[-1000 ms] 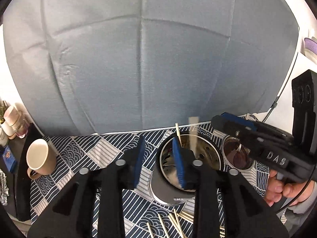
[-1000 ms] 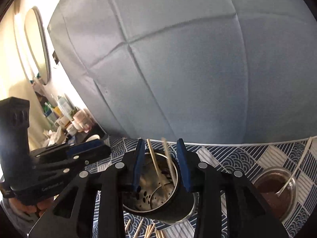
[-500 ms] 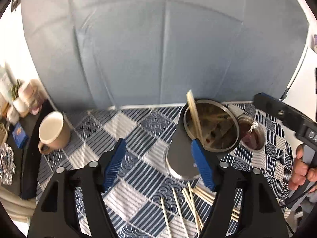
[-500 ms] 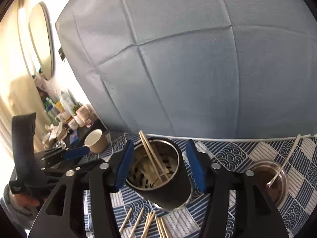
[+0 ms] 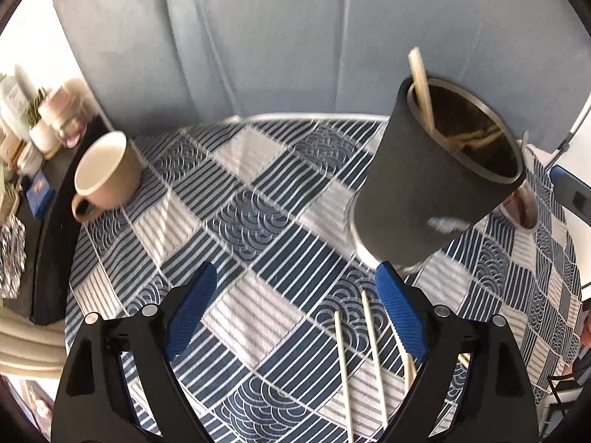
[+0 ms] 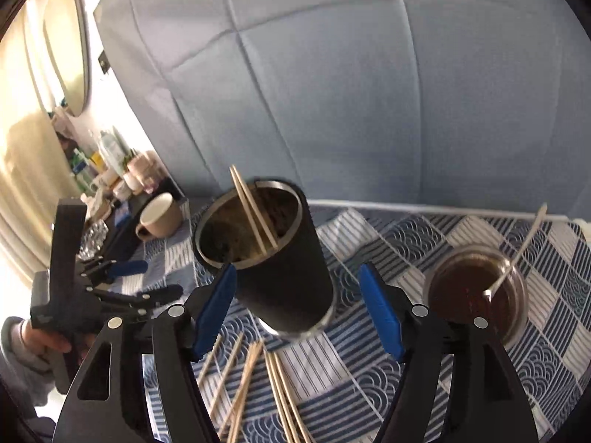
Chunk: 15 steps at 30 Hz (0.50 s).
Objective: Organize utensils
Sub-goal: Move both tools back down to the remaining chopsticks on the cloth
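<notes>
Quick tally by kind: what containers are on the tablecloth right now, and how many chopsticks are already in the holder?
Holder: 1
Mug: 1
Glass bowl with spoon: 1
Chopsticks in holder: 2
Total: 5
More chopsticks lie loose on the cloth; too overlapped to count.

A beige mug (image 5: pixel 107 175) stands at the left of the tabletop (image 5: pixel 258 206), which wears a blue patterned cloth. At the right sits a glass bowl (image 6: pixel 476 295) of brown sauce with a spoon (image 6: pixel 517 254) in it. An oval mirror (image 6: pixel 72 44) hangs above cluttered bottles (image 6: pixel 107 162).
</notes>
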Available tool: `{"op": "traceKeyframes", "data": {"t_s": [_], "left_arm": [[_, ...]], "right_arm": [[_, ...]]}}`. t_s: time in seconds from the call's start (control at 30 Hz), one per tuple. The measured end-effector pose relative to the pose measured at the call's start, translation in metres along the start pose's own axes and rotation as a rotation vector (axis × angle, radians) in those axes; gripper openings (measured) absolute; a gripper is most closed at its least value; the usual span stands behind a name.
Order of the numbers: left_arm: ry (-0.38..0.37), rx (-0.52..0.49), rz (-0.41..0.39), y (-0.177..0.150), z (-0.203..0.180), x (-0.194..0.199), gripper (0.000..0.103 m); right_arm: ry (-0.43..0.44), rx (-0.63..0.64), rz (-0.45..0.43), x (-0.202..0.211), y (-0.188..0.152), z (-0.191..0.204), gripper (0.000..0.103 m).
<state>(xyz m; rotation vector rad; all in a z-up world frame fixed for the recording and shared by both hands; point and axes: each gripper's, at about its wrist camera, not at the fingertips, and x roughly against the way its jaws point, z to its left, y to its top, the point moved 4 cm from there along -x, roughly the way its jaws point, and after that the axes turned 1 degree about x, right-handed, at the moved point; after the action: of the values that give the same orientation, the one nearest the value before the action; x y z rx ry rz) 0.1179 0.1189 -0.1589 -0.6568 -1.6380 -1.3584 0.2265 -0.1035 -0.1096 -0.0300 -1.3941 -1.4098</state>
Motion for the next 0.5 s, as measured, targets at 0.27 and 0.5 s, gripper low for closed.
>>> {"op": "traceKeyframes", "data": {"t_s": [0.27,0.5], "left_arm": [[-0.005,-0.003,0.119,-0.033,0.001,-0.028,0.09],[-0.016,-0.024,0.204,-0.062,-0.004,-0.048,0.09]], "right_arm": [[-0.03,0.021,0.135,-0.029,-0.049,-0.011,0.065],[-0.034,0.044,0.263,-0.055,-0.092,-0.009,0.065]]}}
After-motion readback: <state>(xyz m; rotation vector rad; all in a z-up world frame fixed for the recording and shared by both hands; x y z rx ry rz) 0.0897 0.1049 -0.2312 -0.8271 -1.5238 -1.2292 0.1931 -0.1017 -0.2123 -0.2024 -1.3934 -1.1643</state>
